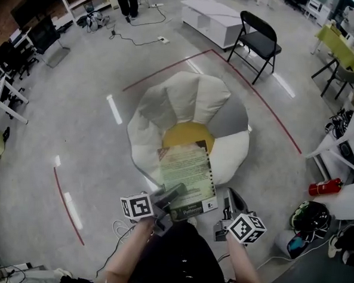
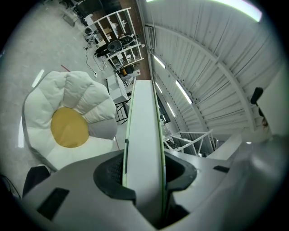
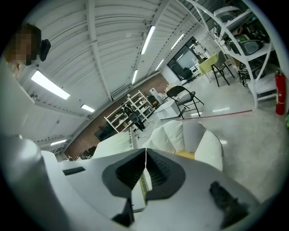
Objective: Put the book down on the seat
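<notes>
A green-covered, spiral-bound book (image 1: 186, 171) hangs flat over the near edge of the seat (image 1: 185, 99), a white beanbag with a yellow centre. My left gripper (image 1: 170, 198) is shut on the book's near left corner. In the left gripper view the book (image 2: 143, 131) runs edge-on between the pads of the left gripper (image 2: 143, 180), with the seat (image 2: 67, 128) beyond on the left. My right gripper (image 1: 228, 198) sits at the book's near right corner. The right gripper (image 3: 145, 167) shows its jaws closed on a thin edge of the book (image 3: 115, 144), and the seat (image 3: 201, 144) lies ahead.
A black folding chair (image 1: 258, 41) and a low white cabinet (image 1: 211, 17) stand beyond the seat. Red tape (image 1: 269, 107) curves across the floor around it. A red fire extinguisher (image 1: 325, 187) and a helmet (image 1: 310, 216) lie at the right, by white table legs.
</notes>
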### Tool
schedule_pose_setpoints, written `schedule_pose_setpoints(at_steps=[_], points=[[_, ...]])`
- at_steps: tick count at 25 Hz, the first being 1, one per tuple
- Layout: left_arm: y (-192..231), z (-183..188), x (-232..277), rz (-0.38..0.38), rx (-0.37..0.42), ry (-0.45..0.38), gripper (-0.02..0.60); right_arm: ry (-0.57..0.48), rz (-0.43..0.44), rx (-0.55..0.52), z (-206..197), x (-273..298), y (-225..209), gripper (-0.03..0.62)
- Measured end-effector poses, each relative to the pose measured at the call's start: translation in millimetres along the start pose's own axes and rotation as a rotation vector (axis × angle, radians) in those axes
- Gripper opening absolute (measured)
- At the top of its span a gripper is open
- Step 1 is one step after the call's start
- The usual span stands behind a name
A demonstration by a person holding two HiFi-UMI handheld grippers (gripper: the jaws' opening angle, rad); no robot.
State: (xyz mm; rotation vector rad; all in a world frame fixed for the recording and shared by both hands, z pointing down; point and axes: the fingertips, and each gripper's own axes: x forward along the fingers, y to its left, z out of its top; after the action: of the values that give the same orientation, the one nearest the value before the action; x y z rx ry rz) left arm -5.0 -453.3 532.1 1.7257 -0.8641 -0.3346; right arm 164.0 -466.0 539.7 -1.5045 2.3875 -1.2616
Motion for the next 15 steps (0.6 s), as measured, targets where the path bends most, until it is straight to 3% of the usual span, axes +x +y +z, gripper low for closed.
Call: schedule_pose_setpoints(at_steps=[6, 15], points=[[38, 38, 48, 0.0, -0.007, 0.064, 0.16, 0.014, -0.019, -0.011, 19, 50, -14, 0.014], [125, 69, 133, 0.027, -0.015, 0.202, 0.158, 0.004, -0.105, 0.036, 30, 134, -74, 0.014]])
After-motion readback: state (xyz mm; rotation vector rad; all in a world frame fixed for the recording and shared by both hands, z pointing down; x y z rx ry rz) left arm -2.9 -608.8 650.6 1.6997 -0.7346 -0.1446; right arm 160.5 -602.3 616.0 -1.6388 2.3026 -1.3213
